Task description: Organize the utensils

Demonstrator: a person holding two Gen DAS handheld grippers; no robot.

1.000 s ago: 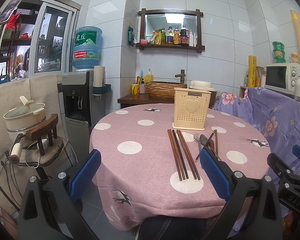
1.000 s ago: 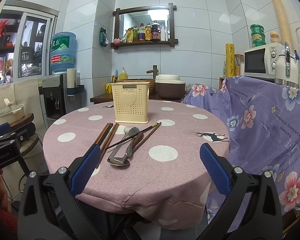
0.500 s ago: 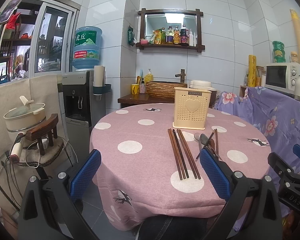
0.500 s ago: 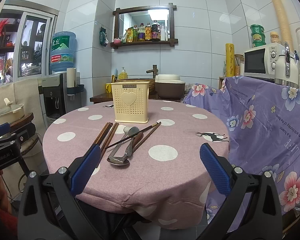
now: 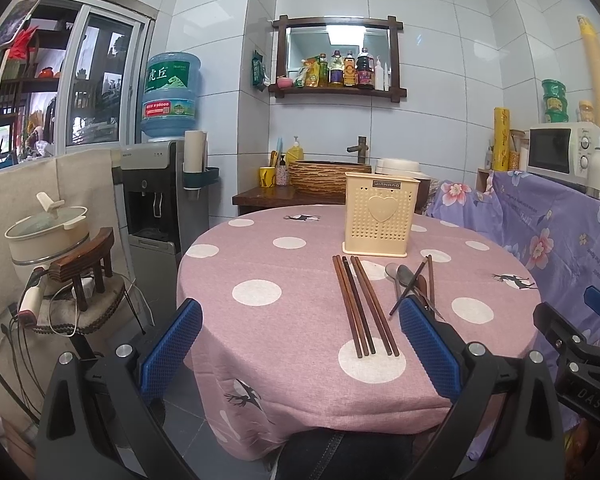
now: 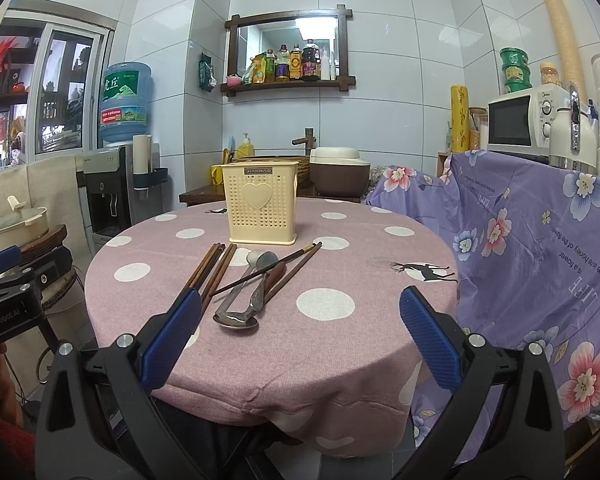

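Utensil holder (image 6: pixel 263 207) upright, contents seemingly hidden

Left blue-padded gripper (image 5: pixel 300 344): drifted barely, nothing more.
Right blue-padded gripper (image 6: pixel 300 340): my hold unchanged, no visible shift.

**Both grippers wide open, level, side by side**

Left gripper (image 5: pixel 300 344) held low and pointing forward, blue-padded fingers (image 5: pixel 171 346) spread wide, nothing between the pads. Black finger arms angled outward from the bottom of the view, bolts showing at the joints. Right gripper (image 6: pixel 300 344) in the same pose, level, blue pads (image 6: pixel 430 342) far apart and gripping nothing. Seen from the left wrist, part of the right gripper at the far right edge, black frame and a blue tip. Seen from the right wrist, part of the left gripper at the far left edge, roughly level with its partner. Dark trouser fabric visible below, between the finger arms
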